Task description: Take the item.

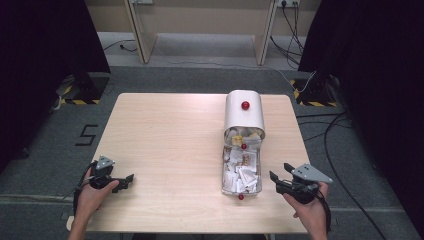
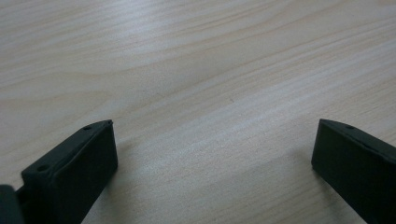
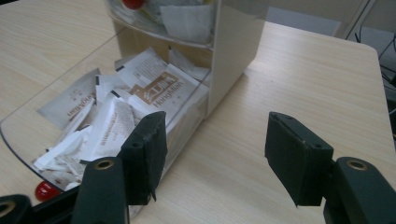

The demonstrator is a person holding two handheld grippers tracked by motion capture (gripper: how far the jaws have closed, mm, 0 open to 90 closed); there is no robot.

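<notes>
A: Drawer (image 1: 241,172) sits right of centre in the high view, pulled out of the white cabinet (image 1: 244,112) toward you, full of paper sachets (image 3: 140,88). Red knob (image 1: 241,197) at its near end, lower middle of the frame.

B: Grippers?

A: Right gripper (image 1: 279,176) is lower right in the high view, just beside the drawer's near corner, jaws parted and nothing between them. In the right gripper view the clear drawer wall (image 3: 60,79) is at the left and bare table (image 3: 280,70) shows between the jaws. Left gripper (image 1: 127,180) is lower left, well apart from the drawer, jaws spread wide over bare wood, grasping nothing.

B: So what's the step?

A: Looks like working the drawer, either pushing it shut or picking a sachet. Can't tell which.

B: Tips?

A: If you push, put a pad squarely on the front wall near the knob and go straight along the drawer's length, or it skews in the cabinet. If you pick, come down from above and take one packet edge, not the pile. Keep your left where it is.
</notes>
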